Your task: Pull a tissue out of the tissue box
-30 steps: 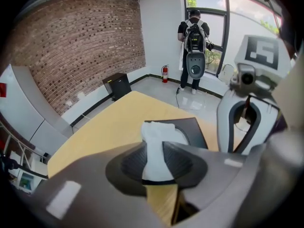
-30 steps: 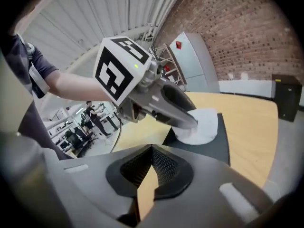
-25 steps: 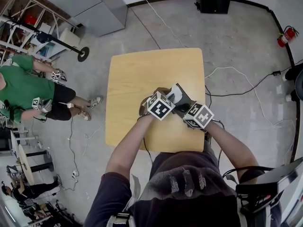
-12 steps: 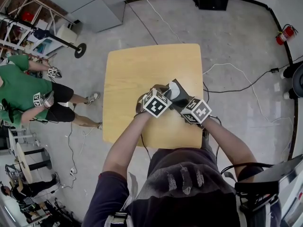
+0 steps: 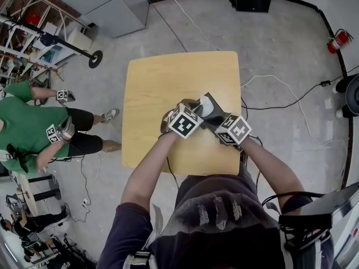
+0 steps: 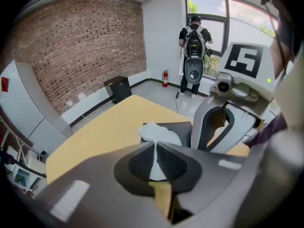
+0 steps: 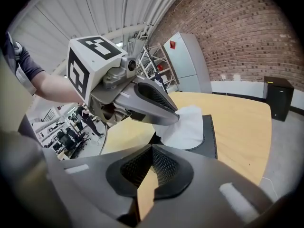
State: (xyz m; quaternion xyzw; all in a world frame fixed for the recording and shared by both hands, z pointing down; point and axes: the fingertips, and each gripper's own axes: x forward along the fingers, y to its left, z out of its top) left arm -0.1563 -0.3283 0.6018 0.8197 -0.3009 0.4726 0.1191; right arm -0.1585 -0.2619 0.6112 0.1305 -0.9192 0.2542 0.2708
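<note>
A pale wooden table [image 5: 168, 77] stood on a grey concrete floor, with cables trailing round it and a brick wall [image 6: 76, 46] behind. A person in green [image 5: 28, 122] was off to one side, and another with a backpack [image 6: 192, 56] stood by a window; neither was near the work.

The dark tissue box [image 7: 209, 137] lay flat on the table towards its near edge, with bare wood all round it. A white tissue [image 7: 187, 125] stood up out of the opening in its top. The left gripper [image 6: 155, 146] came steeply down onto it, jaws pressed together with the tissue's upper fold pinched between the pads. The right gripper view showed the same: the left jaws clamped on the tissue's peak, the sheet fanning out below them into the box.

The right gripper [image 7: 152, 148] sat just beside the box, pointing across at it, its jaws closed on each other with nothing between them. Whether it touched the box could not be made out.

As for progress, the grasp looked done and the pull not yet. The tissue's lower part was in the opening and nothing lay loose on the table. What remained, by my reading, was to lift the left gripper up and away until the sheet came clear. The box looked light and might rise with the tissue, so the right gripper would likely need to hold it down.
</note>
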